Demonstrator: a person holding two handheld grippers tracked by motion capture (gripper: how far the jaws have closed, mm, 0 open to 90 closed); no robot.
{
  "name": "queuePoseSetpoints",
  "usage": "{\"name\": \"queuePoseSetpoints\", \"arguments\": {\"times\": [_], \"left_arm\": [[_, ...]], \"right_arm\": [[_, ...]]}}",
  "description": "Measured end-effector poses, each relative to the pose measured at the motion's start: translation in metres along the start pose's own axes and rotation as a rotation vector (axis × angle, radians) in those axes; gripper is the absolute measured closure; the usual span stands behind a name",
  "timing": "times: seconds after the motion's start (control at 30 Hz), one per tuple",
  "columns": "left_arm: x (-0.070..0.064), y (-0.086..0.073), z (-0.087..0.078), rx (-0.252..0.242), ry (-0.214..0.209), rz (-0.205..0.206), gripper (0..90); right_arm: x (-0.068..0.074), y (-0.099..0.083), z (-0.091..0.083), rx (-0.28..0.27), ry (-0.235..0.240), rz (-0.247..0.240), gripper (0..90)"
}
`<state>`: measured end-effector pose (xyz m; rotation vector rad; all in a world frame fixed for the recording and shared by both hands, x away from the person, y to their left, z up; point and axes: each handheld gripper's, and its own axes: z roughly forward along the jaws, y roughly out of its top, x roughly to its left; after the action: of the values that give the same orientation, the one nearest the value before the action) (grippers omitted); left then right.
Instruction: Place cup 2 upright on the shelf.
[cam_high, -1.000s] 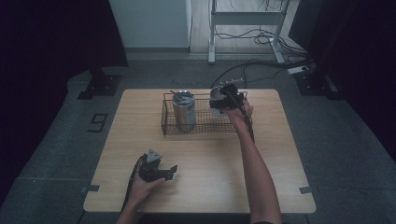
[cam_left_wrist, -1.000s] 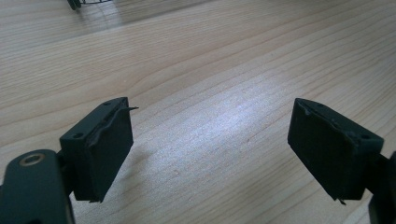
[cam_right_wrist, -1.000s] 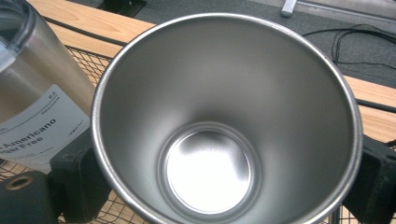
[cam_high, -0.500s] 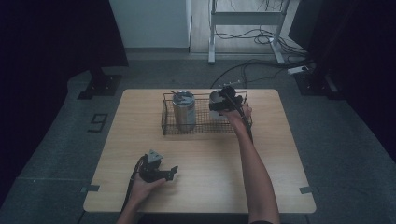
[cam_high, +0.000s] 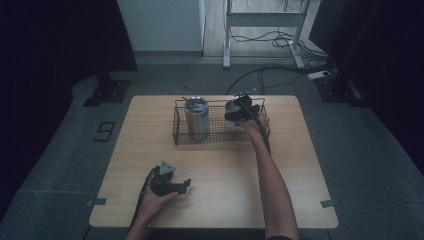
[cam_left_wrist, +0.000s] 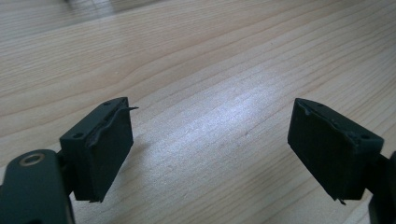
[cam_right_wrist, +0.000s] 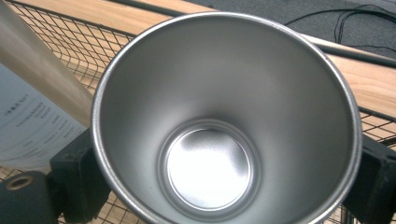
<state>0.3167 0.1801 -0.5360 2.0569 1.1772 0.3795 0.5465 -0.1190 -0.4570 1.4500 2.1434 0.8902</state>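
- Left gripper (cam_high: 186, 184) rested low on near part of wooden table (cam_high: 220, 170), jaws spread wide, nothing between.
- Right gripper (cam_right_wrist: 224, 186) clamped around steel cup (cam_right_wrist: 226, 116), inside wire basket (cam_high: 220, 137) at far side.
- Taller tin can (cam_high: 197, 119) stood in same basket, apart from cup.

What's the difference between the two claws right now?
The right claw is shut on the steel cup inside the wire basket, at the table's far side. The left claw stands open with nothing between its jaws, low over bare wooden table near the front edge. Both have black padded jaws and are hand-held.
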Motion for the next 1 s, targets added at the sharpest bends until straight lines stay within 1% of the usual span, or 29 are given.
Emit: {"name": "queuePoseSetpoints", "arguments": {"times": [0.27, 0.63, 0.87, 0.93, 1.0], "left_arm": [[-0.002, -0.001, 0.002, 0.012, -0.005, 0.009, 14.3], [-0.002, -0.001, 0.003, 0.021, -0.005, 0.017, 14.3], [-0.002, -0.001, 0.004, 0.027, -0.004, 0.019, 14.3], [-0.003, -0.002, 0.005, 0.029, -0.003, 0.022, 14.3], [-0.003, -0.002, 0.005, 0.029, -0.004, 0.024, 14.3]], "right_arm": [[-0.001, -0.003, 0.007, 0.019, 0.000, 0.000, 7.4], [-0.003, -0.006, 0.014, 0.046, -0.017, -0.003, 7.4], [-0.003, -0.008, 0.018, 0.060, -0.018, 0.002, 7.3], [-0.003, -0.009, 0.020, 0.072, -0.019, -0.001, 7.3], [-0.003, -0.009, 0.020, 0.068, -0.021, 0.004, 7.3]]}}
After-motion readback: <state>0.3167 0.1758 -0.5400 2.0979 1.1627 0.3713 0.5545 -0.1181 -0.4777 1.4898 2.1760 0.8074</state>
